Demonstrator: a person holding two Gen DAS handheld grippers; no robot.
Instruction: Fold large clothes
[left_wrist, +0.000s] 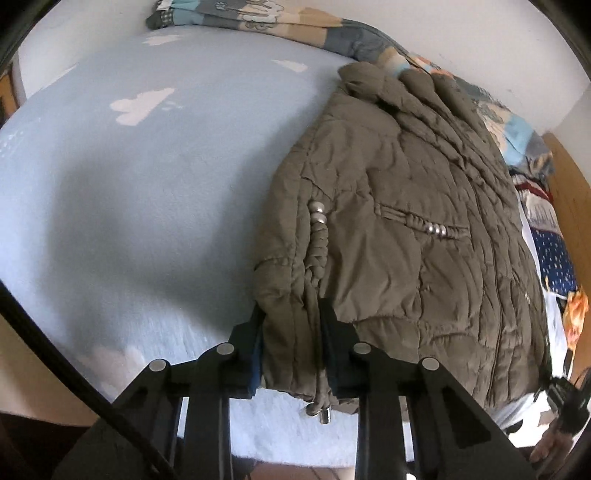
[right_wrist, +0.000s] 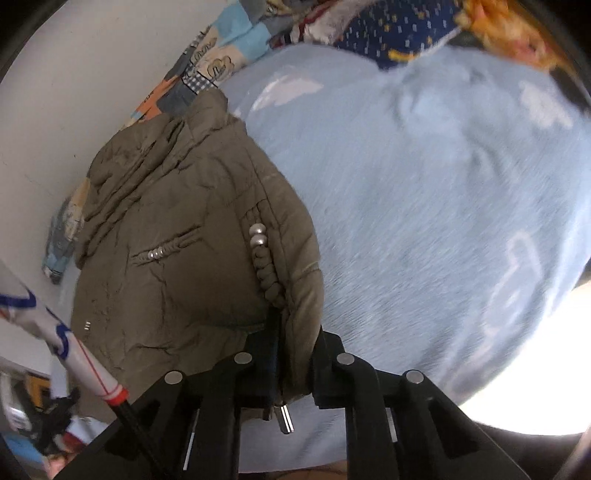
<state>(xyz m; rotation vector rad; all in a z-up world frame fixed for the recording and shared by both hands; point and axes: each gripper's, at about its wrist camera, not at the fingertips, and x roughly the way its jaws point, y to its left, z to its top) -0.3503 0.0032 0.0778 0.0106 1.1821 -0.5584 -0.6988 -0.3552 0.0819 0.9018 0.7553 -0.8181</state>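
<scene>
An olive-brown puffer jacket (left_wrist: 406, 229) lies front up on a light blue bed sheet (left_wrist: 129, 221), collar toward the wall. In the left wrist view my left gripper (left_wrist: 291, 332) is shut on the hem's corner, beside a braided cord with silver beads (left_wrist: 317, 218). In the right wrist view the same jacket (right_wrist: 177, 236) fills the left half. My right gripper (right_wrist: 295, 350) is shut on the opposite hem corner, next to its own beaded cord (right_wrist: 258, 240). A metal cord end (right_wrist: 286, 419) hangs below the hem.
A patchwork quilt (left_wrist: 288, 22) is bunched along the white wall behind the jacket. A dark blue dotted cloth (right_wrist: 391, 29) and an orange one (right_wrist: 509, 29) lie at the bed's far end. A person's white patterned sleeve (right_wrist: 55, 332) shows at lower left. Wooden bed frame (left_wrist: 572, 192) at right.
</scene>
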